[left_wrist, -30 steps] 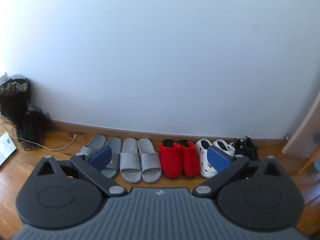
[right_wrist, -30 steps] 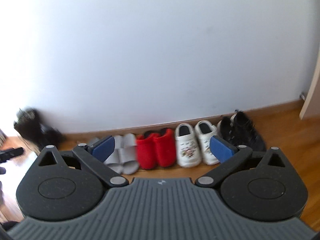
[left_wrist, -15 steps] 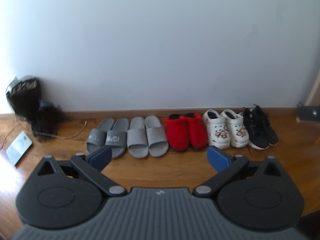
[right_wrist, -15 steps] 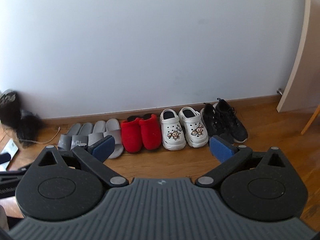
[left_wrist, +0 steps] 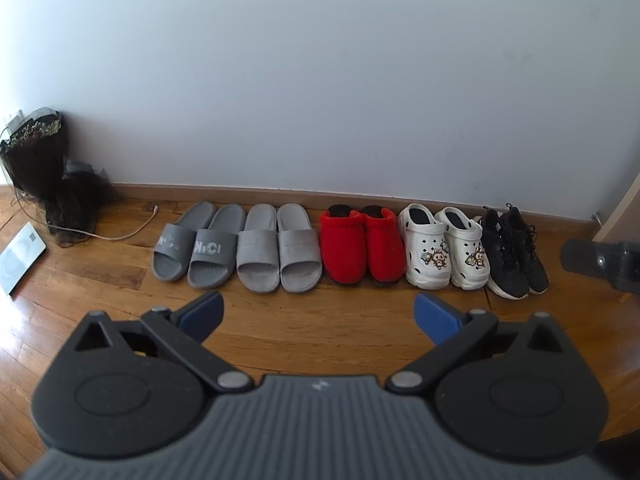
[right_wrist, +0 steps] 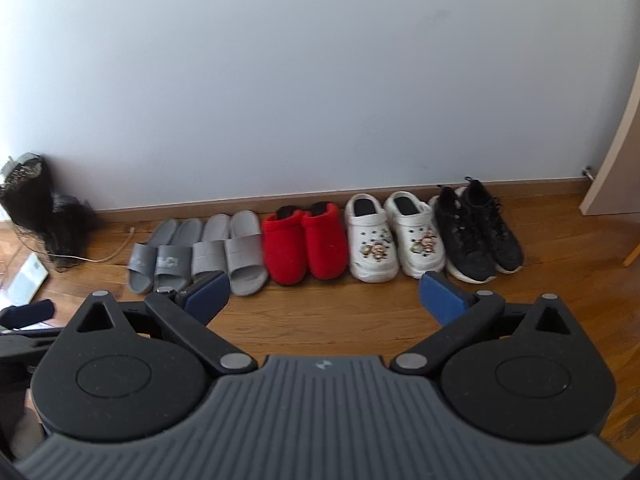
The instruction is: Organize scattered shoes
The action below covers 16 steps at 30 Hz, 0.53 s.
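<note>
Along the wall (left_wrist: 320, 80), shoes (left_wrist: 348, 248) lined up; both grippers empty, spread.

I see a plain pale wall (left_wrist: 320, 80) with a wooden skirting board (left_wrist: 280, 193) running along its foot, above a wood plank floor (left_wrist: 320, 332). At far left a dark wrapped bouquet (left_wrist: 36, 160) leans against the wall. A white cable (left_wrist: 120, 232) trails beside it, near a flat bathroom scale (left_wrist: 20, 256).
</note>
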Tool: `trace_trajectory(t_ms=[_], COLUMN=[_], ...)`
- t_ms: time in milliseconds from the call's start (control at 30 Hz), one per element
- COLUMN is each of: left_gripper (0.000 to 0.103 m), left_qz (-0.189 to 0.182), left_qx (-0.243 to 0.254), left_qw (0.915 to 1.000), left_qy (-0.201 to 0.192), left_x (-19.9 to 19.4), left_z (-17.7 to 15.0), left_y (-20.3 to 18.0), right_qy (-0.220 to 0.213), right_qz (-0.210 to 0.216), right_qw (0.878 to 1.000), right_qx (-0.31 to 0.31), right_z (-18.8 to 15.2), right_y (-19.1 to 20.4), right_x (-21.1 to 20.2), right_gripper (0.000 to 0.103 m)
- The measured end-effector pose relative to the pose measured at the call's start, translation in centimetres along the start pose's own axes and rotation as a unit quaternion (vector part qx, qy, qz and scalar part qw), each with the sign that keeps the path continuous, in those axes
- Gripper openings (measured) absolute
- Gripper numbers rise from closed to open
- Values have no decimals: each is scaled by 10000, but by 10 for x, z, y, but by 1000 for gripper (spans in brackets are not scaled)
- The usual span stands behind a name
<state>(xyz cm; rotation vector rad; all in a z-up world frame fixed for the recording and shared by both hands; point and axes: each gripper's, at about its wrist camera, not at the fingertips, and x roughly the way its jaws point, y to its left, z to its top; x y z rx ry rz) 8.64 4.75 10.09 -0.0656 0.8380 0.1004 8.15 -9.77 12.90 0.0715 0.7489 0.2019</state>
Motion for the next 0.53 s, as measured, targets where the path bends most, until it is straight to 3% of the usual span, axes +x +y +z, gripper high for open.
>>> trace_trajectory(t_ms=[533], left_gripper=[103], left_qz=[94], left_qx=[8], left_qw=[10000], left_qy=[-13], left_x=[-1], left_z=[2], left_y=[13], right_qy=[268], right_qz=[-109], right_qw=[9995], right_qx=[-114], right_z=[-4], right_y=[22], right_x=[19], right_gripper=[102])
